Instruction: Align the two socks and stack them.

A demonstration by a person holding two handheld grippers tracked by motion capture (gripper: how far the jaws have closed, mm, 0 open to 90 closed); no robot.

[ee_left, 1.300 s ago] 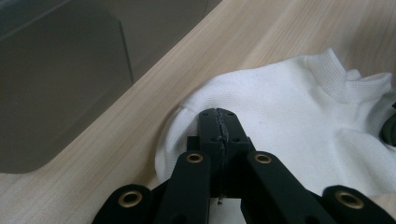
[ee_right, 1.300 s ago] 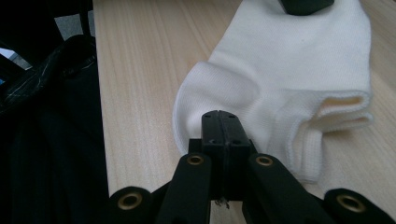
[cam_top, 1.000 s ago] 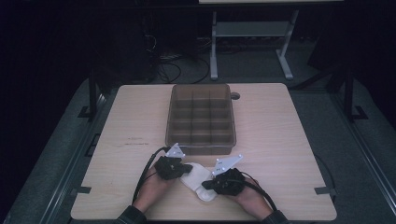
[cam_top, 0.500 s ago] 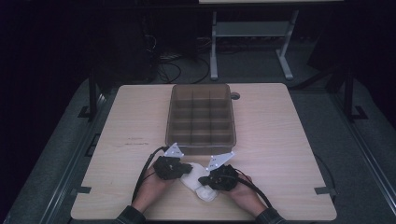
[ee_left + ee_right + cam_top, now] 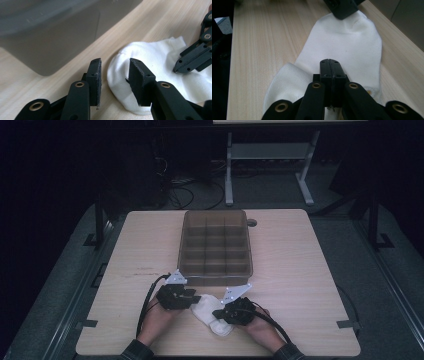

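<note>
A: On the table [image 5: 310, 270], near the person's edge, both tongs meet over one white sock [image 5: 210, 312]. Any brand, label or lettering on it?

B: None that I can read. The sock is plain white ribbed cloth, and the brown divided box [image 5: 216, 245] just beyond the tongs has smooth, unmarked walls.

A: How does the left gripper [image 5: 113, 72] stand?

B: Its jaws are parted to a middling gap and have just been opening. In the left gripper view the rounded end of the sock [image 5: 150, 67] lies on the wood beneath and between the pads, with one pad over the cloth and the other over bare table beside it. Neither pad pinches the fabric.

A: And the right gripper [image 5: 330, 65]?

B: Its jaws are pressed fully together, pad against pad. In the right gripper view they sit low on the sock [image 5: 342, 42], about at its middle. A few threads show between the jaws lower down, so a bit of fabric looks nipped, though I cannot be sure how much.

A: Where is the sock relative to the two?

B: From above it lies flat between them, one end under the left gripper [image 5: 192, 296] and the other end beside the right gripper [image 5: 220, 312]. The box wall is just past the left tips.
</note>
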